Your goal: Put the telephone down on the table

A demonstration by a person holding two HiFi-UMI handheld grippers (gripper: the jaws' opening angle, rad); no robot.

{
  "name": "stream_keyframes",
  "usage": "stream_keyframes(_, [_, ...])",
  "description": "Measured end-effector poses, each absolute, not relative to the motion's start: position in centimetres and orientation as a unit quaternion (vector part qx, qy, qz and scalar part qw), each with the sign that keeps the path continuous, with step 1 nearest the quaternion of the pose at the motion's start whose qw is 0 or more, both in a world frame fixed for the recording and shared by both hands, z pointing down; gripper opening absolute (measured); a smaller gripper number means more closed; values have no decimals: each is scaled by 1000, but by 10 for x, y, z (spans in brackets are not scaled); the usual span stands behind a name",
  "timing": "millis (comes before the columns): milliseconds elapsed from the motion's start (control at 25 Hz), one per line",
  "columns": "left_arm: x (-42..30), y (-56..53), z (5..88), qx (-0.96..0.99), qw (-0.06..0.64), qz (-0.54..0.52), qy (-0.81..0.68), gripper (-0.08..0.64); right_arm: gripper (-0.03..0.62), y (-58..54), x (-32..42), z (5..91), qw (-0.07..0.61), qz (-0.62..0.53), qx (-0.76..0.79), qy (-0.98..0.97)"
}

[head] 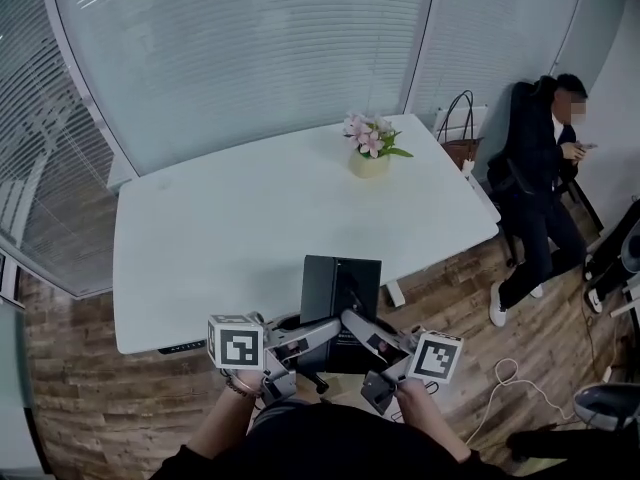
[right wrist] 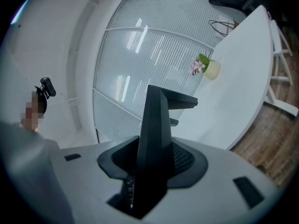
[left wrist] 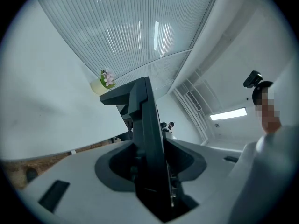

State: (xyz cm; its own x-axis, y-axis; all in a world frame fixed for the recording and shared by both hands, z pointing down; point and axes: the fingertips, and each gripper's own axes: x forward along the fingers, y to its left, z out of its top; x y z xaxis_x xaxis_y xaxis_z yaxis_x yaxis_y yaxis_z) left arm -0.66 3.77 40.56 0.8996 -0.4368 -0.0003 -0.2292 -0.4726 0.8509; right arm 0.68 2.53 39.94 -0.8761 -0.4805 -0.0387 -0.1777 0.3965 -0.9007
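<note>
**Head view.** The left hand-held gripper (head: 322, 330) and right hand-held gripper (head: 360, 326) angle in toward each other. The telephone (head: 340, 288), a dark flat unit, is caught between their tips, one side each. I take the two-sided hold to be for balance, since a body this broad would likely tip from a single pinch. The white worktop (head: 220, 228) lies ahead of both tips. The telephone's far end overlaps its near edge, but I cannot tell whether it rests there or hangs just above. A flower pot (head: 368, 160) stands well beyond the tips, and a seated person (head: 540, 168) is far out past the right one.

**Left gripper view.** The jaws are clamped on the telephone's side. It runs out from between them as a thin dark slab, seen edge-on. The flowers are far ahead, left of the slab.

**Right gripper view.** This mirrors the left: the jaws pinch the opposite side, and the flowers are far ahead to the right. Bare worktop lies ahead of the tips, so there looks to be ample room to set the telephone down.
</note>
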Motion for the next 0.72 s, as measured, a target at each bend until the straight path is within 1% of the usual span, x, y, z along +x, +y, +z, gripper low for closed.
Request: stream_keyframes(720, [-29, -79, 400, 853, 486, -90, -167, 207, 169, -91, -16, 395, 164, -515, -231, 809])
